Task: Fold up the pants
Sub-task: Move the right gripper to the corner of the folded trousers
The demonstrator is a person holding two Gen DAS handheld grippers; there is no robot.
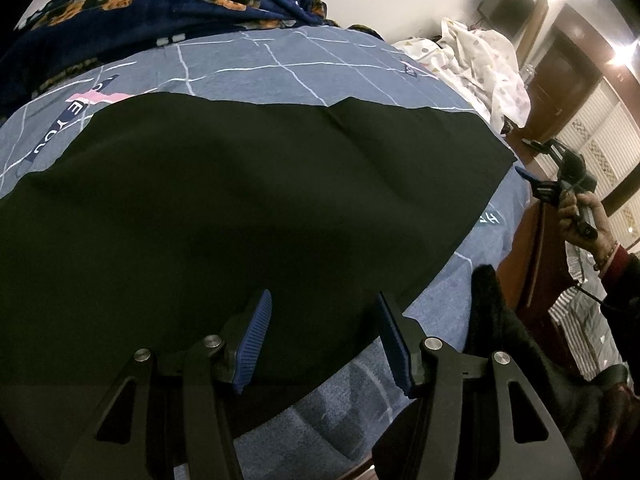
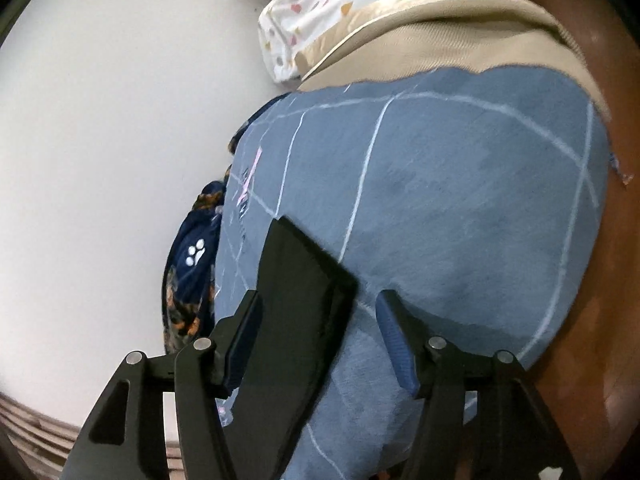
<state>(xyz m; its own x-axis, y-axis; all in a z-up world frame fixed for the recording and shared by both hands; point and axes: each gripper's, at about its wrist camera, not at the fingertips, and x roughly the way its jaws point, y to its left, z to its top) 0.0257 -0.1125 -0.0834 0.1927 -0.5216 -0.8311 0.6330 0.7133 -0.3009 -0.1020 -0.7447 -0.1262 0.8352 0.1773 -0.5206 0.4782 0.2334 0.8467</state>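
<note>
Folding is under way: the black pants (image 1: 248, 200) are laid flat as a broad dark panel across the blue checked bedsheet (image 1: 280, 56) on the bed, reaching close to the near edge. The left hand-held gripper (image 1: 324, 340) is held over the near edge of the pants, jaws partly apart, nothing pinched between the blue pads. The right hand-held gripper (image 2: 316, 340) is seen off the side of the bed in the left view, gripped by a hand (image 1: 580, 216); its jaws are apart too, and in its own view a black corner of the pants lies between them, pads not pressing on it. The step is judged as between folds, with the cloth laid down. Next, an edge or corner would need to be pinched by both grippers and carried over evenly, with the layers kept square. A dark floral blanket (image 1: 132, 12) is bunched along the far side and a white patterned cloth (image 1: 480, 64) at the far corner; neither touches the pants. A wooden bed frame (image 2: 624, 320) borders the sheet.
</note>
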